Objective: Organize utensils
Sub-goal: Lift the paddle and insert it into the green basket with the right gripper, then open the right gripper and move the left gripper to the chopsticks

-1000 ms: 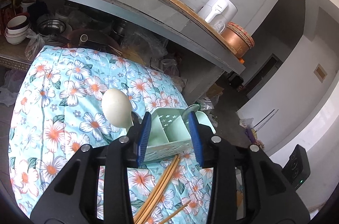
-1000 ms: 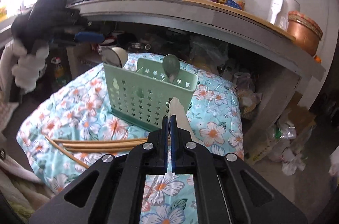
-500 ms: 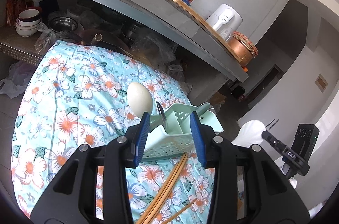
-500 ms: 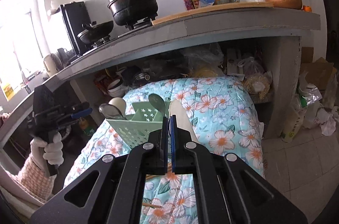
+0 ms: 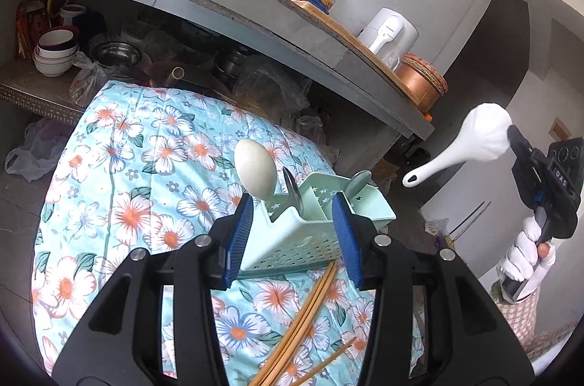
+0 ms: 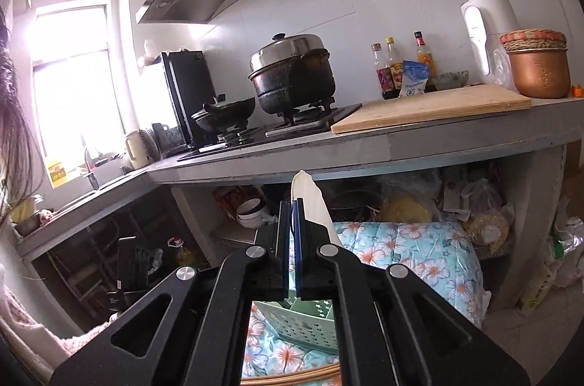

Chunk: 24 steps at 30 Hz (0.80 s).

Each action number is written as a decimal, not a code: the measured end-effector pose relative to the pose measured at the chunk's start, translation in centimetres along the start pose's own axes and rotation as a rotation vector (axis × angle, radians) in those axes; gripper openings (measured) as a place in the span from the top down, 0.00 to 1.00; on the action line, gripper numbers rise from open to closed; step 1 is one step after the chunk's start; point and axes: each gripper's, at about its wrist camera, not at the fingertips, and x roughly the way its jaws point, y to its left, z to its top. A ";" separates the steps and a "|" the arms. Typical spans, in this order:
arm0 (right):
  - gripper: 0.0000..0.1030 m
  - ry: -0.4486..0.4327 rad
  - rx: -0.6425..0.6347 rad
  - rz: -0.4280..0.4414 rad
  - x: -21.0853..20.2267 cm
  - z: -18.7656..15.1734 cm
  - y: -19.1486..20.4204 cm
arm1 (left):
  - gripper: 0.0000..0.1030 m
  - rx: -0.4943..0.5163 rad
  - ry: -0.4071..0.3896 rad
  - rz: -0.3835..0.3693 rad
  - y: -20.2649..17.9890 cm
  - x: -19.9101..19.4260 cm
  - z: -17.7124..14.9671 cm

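A mint-green perforated utensil caddy (image 5: 303, 240) stands on the floral cloth (image 5: 153, 167). It holds a cream spoon (image 5: 254, 167) and metal spoons (image 5: 359, 183). My left gripper (image 5: 294, 240) is open and empty, its blue pads either side of the caddy's near wall. My right gripper (image 6: 291, 232) is shut on a white ceramic spoon (image 6: 310, 203), held by the bowl high in the air, right of the caddy; it also shows in the left wrist view (image 5: 463, 145). The caddy shows below the right gripper (image 6: 303, 324). Wooden chopsticks (image 5: 306, 309) lie in front of the caddy.
A grey concrete counter (image 6: 401, 141) overhangs the table, with a black pot (image 6: 292, 76), sauce bottles (image 6: 398, 68), a cutting board (image 6: 430, 108) and a copper pot (image 6: 536, 65). Bowls (image 5: 54, 54) and bags sit on the shelf underneath.
My right gripper has risen and swung up with the white spoon, from just in front of the caddy to well above it. The left gripper has pulled back slightly and stays open.
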 end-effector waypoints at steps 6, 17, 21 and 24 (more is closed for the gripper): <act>0.98 0.098 0.095 0.014 4.5 -2.5 -2.6 | 0.52 0.050 -0.012 0.026 0.1 -1.0 -1.0; 0.73 0.180 0.234 -0.037 6.9 -6.4 -5.9 | 0.42 0.068 0.031 0.044 0.6 -0.8 -3.3; 0.62 0.136 0.205 -0.059 5.0 -6.5 -5.3 | 0.41 0.072 0.045 0.042 0.5 -0.3 -3.8; 0.46 0.117 0.174 -0.094 3.3 -7.2 -4.4 | 0.41 0.088 0.053 0.038 0.1 0.0 -4.2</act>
